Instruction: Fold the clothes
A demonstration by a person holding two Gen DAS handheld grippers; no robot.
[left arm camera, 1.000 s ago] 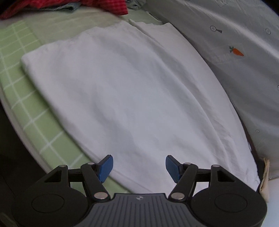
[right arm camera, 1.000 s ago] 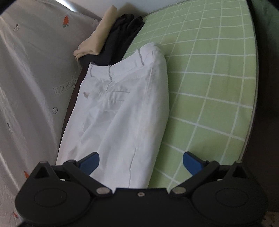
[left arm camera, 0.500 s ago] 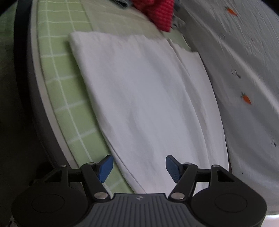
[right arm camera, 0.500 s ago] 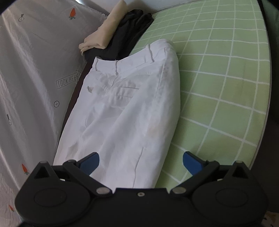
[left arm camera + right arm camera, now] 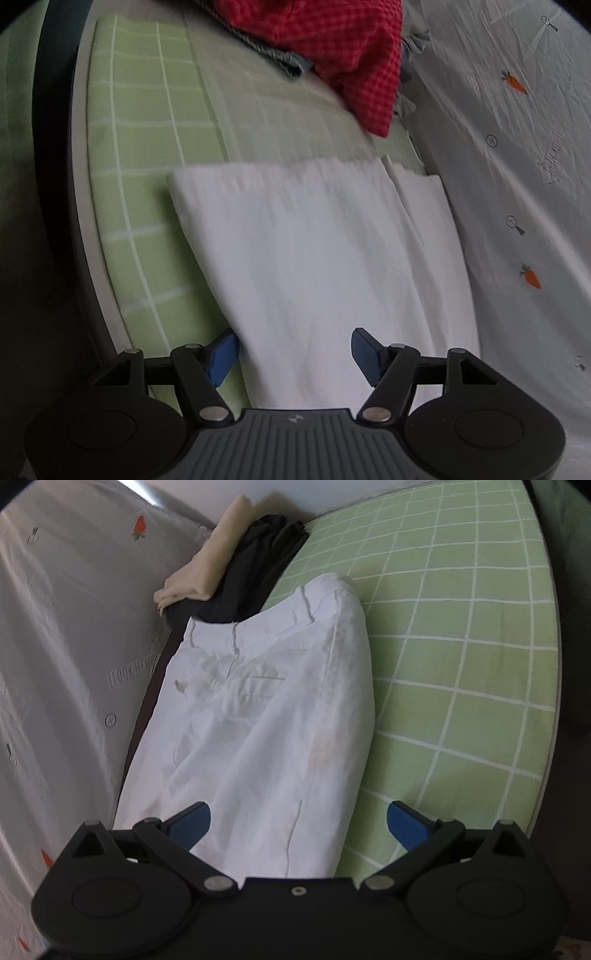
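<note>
While both grippers, left [image 5: 295,354] and right [image 5: 299,823], hover wide open holding nothing, the long white cotton trousers [image 5: 266,716] lie flat along the green checked mattress's [image 5: 461,664] edge.

Right wrist view: grey carrot-print sheet [image 5: 74,635] bears boxed outline lettering, first word "LOOK", second word blurred. Left wrist view: same sheet [image 5: 517,184], boxed lettering illegible.

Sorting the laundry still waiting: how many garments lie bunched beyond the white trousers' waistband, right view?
2: a black garment beside the waistband, a cream garment against its left. More may hide underneath.
</note>
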